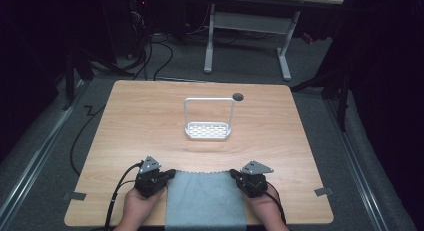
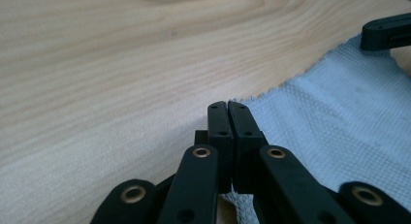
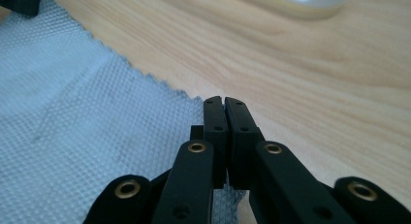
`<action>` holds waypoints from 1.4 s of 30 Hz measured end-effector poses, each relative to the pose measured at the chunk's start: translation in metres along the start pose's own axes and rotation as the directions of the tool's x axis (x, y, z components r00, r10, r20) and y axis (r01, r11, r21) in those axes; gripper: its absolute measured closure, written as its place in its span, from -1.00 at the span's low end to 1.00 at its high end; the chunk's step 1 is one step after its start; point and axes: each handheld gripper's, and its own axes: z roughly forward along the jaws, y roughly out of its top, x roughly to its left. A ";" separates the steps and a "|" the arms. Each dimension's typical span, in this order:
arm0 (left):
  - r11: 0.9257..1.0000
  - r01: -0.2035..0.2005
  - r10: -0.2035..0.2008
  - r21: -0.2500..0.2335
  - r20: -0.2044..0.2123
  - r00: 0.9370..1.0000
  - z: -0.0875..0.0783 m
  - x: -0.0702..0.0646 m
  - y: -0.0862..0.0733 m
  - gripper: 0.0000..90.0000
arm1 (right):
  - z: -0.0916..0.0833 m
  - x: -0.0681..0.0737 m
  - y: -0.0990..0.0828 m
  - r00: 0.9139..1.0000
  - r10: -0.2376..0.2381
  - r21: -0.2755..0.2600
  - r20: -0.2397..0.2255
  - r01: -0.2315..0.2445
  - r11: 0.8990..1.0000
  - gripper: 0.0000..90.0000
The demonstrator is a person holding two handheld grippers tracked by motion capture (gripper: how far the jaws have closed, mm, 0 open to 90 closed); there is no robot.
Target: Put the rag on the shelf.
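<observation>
A grey-blue waffle-weave cloth lies flat at the near edge of the wooden table, hanging a little over the front. My left gripper sits at the cloth's far left corner and my right gripper at its far right corner. In the left gripper view the jaws are pressed together on the zigzag edge of the cloth, with fabric showing beneath them. In the right gripper view the jaws likewise meet on the corner of the cloth.
A white perforated rack with a tall wire handle stands mid-table, beyond the cloth. A dark round hole marks the table's far side. Tape pieces stick to both side edges near the front. Desk legs and cables occupy the floor behind.
</observation>
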 end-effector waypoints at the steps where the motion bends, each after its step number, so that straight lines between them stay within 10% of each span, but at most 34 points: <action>1: 1.000 -0.003 0.003 -0.013 0.002 1.000 -0.001 -0.001 0.001 0.98 | -0.002 0.000 0.001 1.000 -0.003 -0.013 0.000 0.003 1.000 0.98; 22: 0.985 -0.078 0.080 -0.151 0.009 0.997 -0.028 -0.017 0.022 0.99 | -0.031 0.010 0.018 1.000 -0.010 -0.173 0.027 0.014 0.985 0.98; 42: 0.927 -0.100 0.092 -0.362 -0.040 0.995 -0.062 -0.017 0.074 1.00 | -0.065 0.007 0.074 0.995 -0.038 -0.362 0.091 0.069 0.930 0.99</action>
